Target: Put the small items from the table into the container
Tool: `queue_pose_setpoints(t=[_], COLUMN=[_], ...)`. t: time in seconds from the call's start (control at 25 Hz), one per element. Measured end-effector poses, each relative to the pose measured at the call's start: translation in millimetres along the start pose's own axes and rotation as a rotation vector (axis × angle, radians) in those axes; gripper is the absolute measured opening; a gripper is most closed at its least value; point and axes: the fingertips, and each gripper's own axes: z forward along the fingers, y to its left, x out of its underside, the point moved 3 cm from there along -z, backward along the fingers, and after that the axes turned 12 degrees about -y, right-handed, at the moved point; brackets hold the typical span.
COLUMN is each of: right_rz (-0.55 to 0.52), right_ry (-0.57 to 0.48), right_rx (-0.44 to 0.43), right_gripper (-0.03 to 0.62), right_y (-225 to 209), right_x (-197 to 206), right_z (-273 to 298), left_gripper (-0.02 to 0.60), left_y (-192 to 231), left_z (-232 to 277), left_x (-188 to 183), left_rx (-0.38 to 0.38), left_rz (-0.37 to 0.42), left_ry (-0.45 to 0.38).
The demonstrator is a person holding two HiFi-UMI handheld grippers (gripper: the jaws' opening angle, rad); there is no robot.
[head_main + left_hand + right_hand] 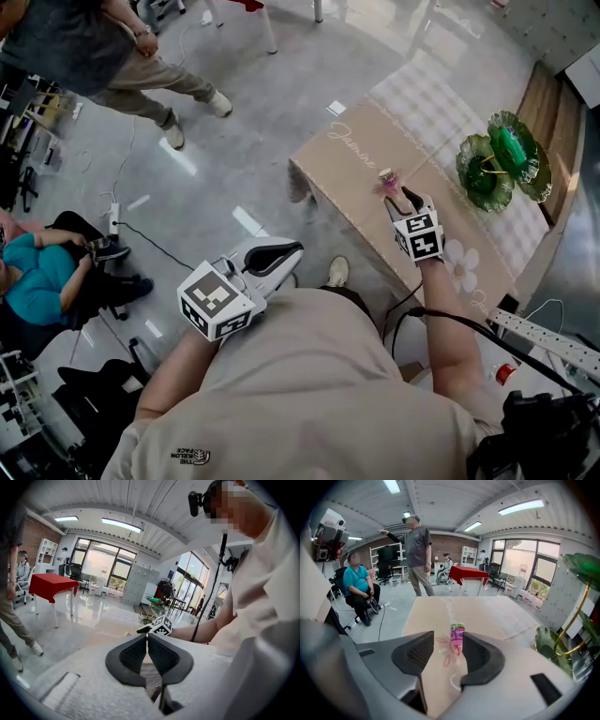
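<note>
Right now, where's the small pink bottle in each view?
Head view: pink bottle stands on the tablecloth, just ahead of the right hand-held gripper.
Right gripper view: the bottle is at centre, seen between the open jaws, not gripped.
Left gripper view: cannot make it out.
Shared landmark: the green leaf-shaped dish.

Bright, even indoor light. Ceiling strip lights [121, 524] and big windows [101, 566] blow out to white, and the glossy floor [244, 122] throws back streaks of glare. Shadows are soft and faint. Both gripper views are heavy fisheye, with straight lines bowed and dark vignette in the corners. The right gripper [448, 633] shell near the lens is soft. Head view mostly sharp.
</note>
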Motion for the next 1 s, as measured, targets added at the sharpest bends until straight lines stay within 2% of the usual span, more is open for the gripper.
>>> queue_pose_setpoints(t=[0.32,0.52,0.56,0.8,1.0], right_rz=[0.014,0.020,0.025,0.037,0.039], right_ry=[0.057,0.077,0.075,0.050,0.039], right_rx=[-0.037,-0.062,-0.065,-0.099,-0.118], right_gripper=[0.213,0.197,0.167,0.163,0.161], right_y=[-21.5,-24.7,-26.0,-31.2,-32.9], right_x=[24.2,34.8,35.6,26.5,9.0], right_z=[50.1,62.5,62.3,46.9,18.7], left_gripper=[0.008,0.008,0.008,0.008,0.008], left_y=[0.4,-2.1,-2.5,-5.0,-12.1], left_z=[23.8,39.5,42.7,62.5,82.8], left_x=[-3.1,-4.5,-5.0,-12.4,-16.0], left_rx=[-0.051,-0.050,-0.049,-0.033,0.016], left_rz=[0.012,0.018,0.019,0.029,0.037], left_ry=[0.025,0.040,0.041,0.039,0.041])
